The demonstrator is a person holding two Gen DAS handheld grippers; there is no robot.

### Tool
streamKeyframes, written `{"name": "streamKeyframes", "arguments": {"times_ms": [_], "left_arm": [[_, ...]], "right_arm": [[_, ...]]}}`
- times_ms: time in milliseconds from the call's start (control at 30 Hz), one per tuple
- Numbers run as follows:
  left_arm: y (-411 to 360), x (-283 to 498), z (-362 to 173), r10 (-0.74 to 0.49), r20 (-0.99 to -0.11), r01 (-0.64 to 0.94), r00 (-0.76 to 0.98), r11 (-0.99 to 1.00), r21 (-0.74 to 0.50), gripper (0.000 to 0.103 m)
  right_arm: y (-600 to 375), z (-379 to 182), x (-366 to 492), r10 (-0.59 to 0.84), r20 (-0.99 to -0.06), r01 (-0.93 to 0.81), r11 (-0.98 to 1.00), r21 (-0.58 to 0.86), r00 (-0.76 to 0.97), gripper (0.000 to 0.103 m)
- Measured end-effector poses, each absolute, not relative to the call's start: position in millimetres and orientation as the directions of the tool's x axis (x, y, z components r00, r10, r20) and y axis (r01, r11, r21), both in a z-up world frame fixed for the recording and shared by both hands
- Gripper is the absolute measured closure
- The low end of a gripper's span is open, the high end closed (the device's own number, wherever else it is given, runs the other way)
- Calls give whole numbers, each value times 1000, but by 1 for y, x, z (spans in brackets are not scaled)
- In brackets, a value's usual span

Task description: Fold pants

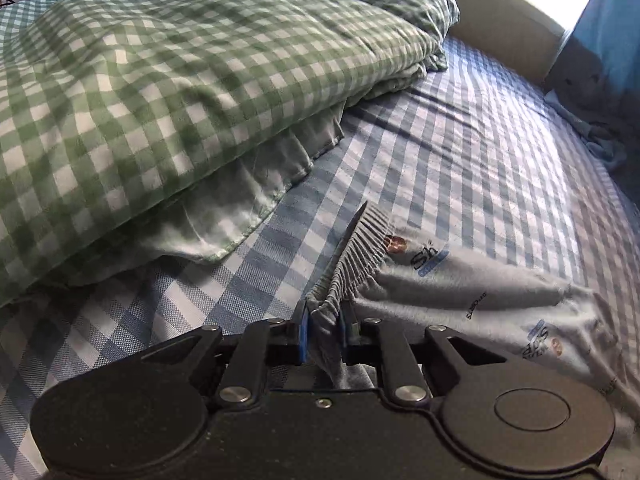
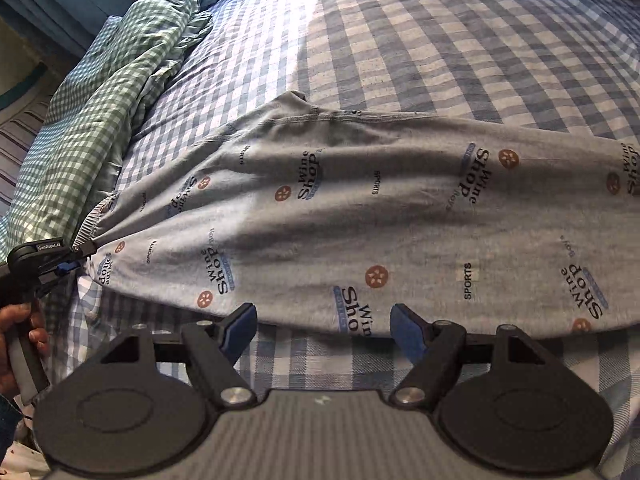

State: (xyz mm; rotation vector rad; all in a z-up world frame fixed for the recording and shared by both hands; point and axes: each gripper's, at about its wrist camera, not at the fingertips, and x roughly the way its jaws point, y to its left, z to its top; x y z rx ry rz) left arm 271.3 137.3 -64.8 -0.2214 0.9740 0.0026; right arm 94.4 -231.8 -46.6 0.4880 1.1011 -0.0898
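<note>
Pants (image 2: 360,208), one pair, lay on the bed (image 2: 460,40), leg ends cut off; left claw (image 1: 323,320) clamped their waistband (image 1: 356,252); right claw (image 2: 323,322) stood apart.

A bedroom: checked bed sheet (image 2: 440,40) and rumpled green gingham duvet (image 1: 160,80).

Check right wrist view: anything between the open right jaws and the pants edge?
Nothing. The right gripper stands open just short of the pants; only bare checked sheet shows in that gap, in the right wrist view.
</note>
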Motion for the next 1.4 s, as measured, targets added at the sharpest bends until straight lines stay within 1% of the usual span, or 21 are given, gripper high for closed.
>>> {"name": "streamKeyframes", "arguments": {"times_ms": [67, 100, 133, 167, 200, 233, 267, 300, 400, 500, 600, 733, 867, 933, 1033, 1133, 1233, 1300, 1400], "left_arm": [[135, 274, -74, -81, -839, -102, 538, 982, -160, 77], [135, 272, -70, -66, -836, -117, 545, 981, -153, 67], [135, 271, -65, -56, -832, -125, 551, 981, -149, 52], [134, 269, -59, -54, -827, -124, 560, 981, -148, 41], [131, 266, -53, -44, -819, -121, 572, 983, -137, 19], [124, 261, -45, -13, -804, -123, 594, 987, -107, 13], [118, 258, -40, 9, -790, -119, 613, 989, -81, 11], [110, 256, -35, 15, -781, -100, 624, 993, -61, 10], [78, 252, -28, -1, -772, -40, 635, 999, -35, 2], [34, 246, -24, -60, -765, 41, 641, 998, -43, 1], [-24, 237, -27, -147, -774, 161, 616, 985, -59, 1], [-117, 213, -34, -300, -783, 390, 545, 917, -80, 1], [-211, 192, -35, -441, -782, 612, 439, 785, -99, 1], [-263, 183, -32, -517, -773, 721, 368, 684, -114, 1], [-344, 171, -28, -599, -760, 846, 253, 518, -127, 1], [-424, 160, -26, -637, -760, 924, 128, 356, -143, 1], [-495, 143, -28, -650, -759, 966, -7, 191, -172, 1], [-533, 131, -33, -643, -760, 977, -93, 88, -194, 1], [-588, 111, -48, -586, -783, 973, -208, -44, -226, 1]], "right_arm": [[-234, -51, 88, 147, -878, 316, 895, 314, 456, 25], [-235, -52, 85, 140, -879, 320, 896, 308, 455, 24], [-237, -53, 82, 130, -880, 324, 897, 300, 456, 24], [-238, -53, 77, 121, -880, 329, 897, 296, 460, 21], [-240, -54, 73, 113, -877, 334, 896, 293, 467, 17], [-242, -54, 68, 106, -873, 339, 894, 293, 476, 16], [-244, -55, 64, 101, -871, 343, 892, 293, 481, 16], [-247, -56, 60, 96, -869, 348, 890, 293, 485, 14], [-257, -58, 47, 81, -860, 372, 878, 300, 504, 7], [-273, -57, 34, 63, -847, 401, 860, 315, 528, 3], [-297, -54, 14, 16, -829, 445, 838, 316, 558, 0], [-342, -53, -19, -68, -813, 532, 787, 313, 579, 0], [-399, -58, -58, -159, -793, 638, 694, 334, 588, 0], [-431, -61, -79, -201, -783, 685, 639, 350, 588, 0], [-471, -71, -104, -229, -768, 719, 577, 387, 598, 0], [-504, -80, -122, -245, -755, 738, 526, 424, 608, 1], [-533, -88, -134, -262, -739, 743, 495, 449, 621, 1], [-549, -93, -139, -272, -732, 748, 476, 463, 625, 1], [-570, -101, -146, -285, -721, 756, 434, 491, 632, 5]]}}
